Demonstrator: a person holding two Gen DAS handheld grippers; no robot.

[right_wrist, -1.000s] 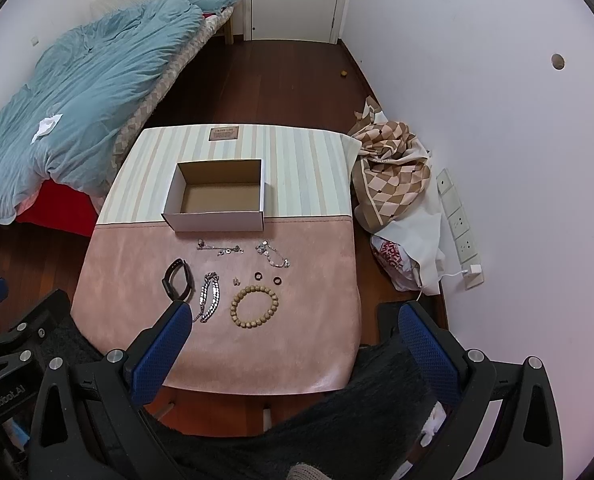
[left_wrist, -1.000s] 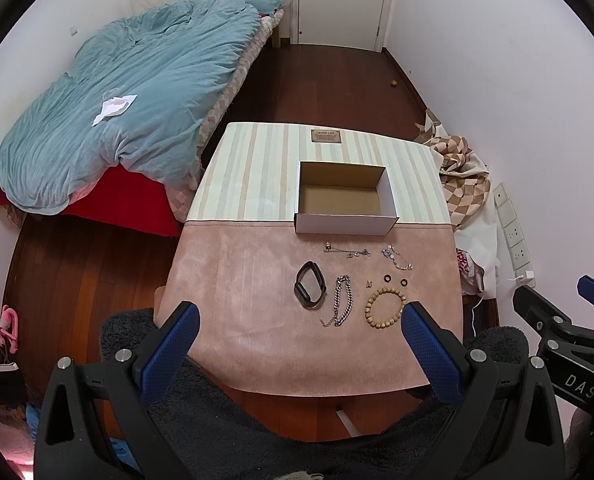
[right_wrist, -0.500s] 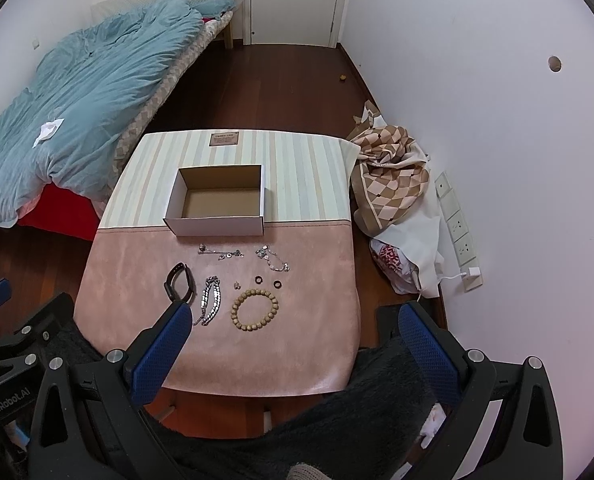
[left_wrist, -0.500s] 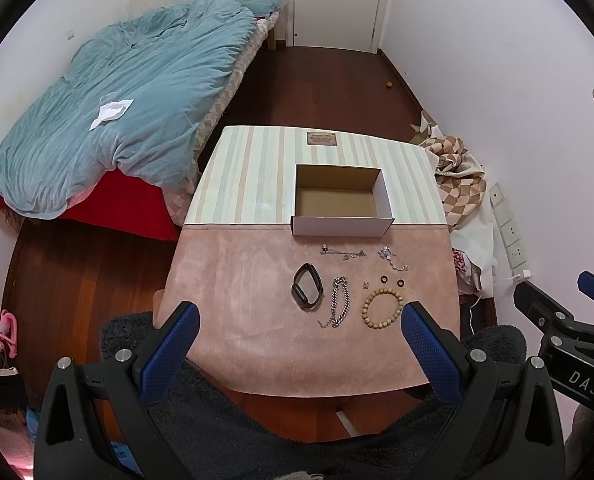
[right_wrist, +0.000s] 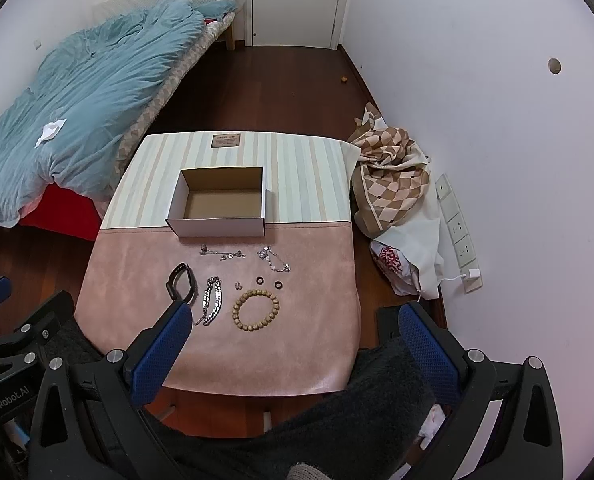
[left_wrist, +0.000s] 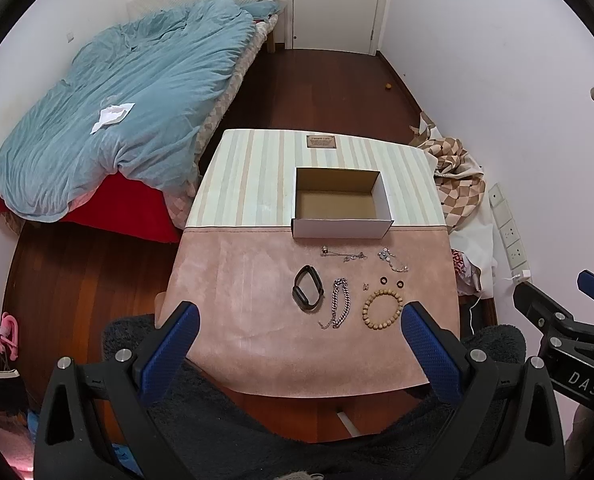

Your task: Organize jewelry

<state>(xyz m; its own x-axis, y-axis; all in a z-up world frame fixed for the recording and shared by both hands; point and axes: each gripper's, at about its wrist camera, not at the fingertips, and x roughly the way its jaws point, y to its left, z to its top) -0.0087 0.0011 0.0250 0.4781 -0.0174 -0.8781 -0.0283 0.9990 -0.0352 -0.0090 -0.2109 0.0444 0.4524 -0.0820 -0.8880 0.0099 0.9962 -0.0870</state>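
Left wrist view: over the last second the counter (left_wrist: 257, 300) has been sliding slightly lower and shrinking in frame, so the left tool (left_wrist: 297, 344) is rising and drawing back a little rather than closing in. Its blue pads are standing wide apart, gripping nothing. No piece has shifted. The cardboard box (left_wrist: 341, 232) is sitting empty at the seam between the striped and pink halves of the counter cover, and all the jewelry is lying in front of it: a black band (left_wrist: 307, 294), a silver chain bracelet (left_wrist: 339, 308), a wooden bead bracelet (left_wrist: 382, 309), two dark rings (left_wrist: 392, 281) and two thin silver chains (left_wrist: 343, 255) nearest the box. By my reading, sorting is not yet starting; this is a pull-back to survey. The right tool is poking in at the right edge, cut off by the frame. A tiny item beside the rings is too small to name.

Right wrist view: the right tool (right_wrist: 293, 344) is likewise hanging above the near edge of the counter, pads spread wide and carrying nothing, having lifted a touch. Its left pad (right_wrist: 159, 356) is covering the lower tip of the band and chain bracelet. The fine chains' clasps and charms are blurring together. A dark fuzzy garment is filling the bottom, hiding the counter's front edge.
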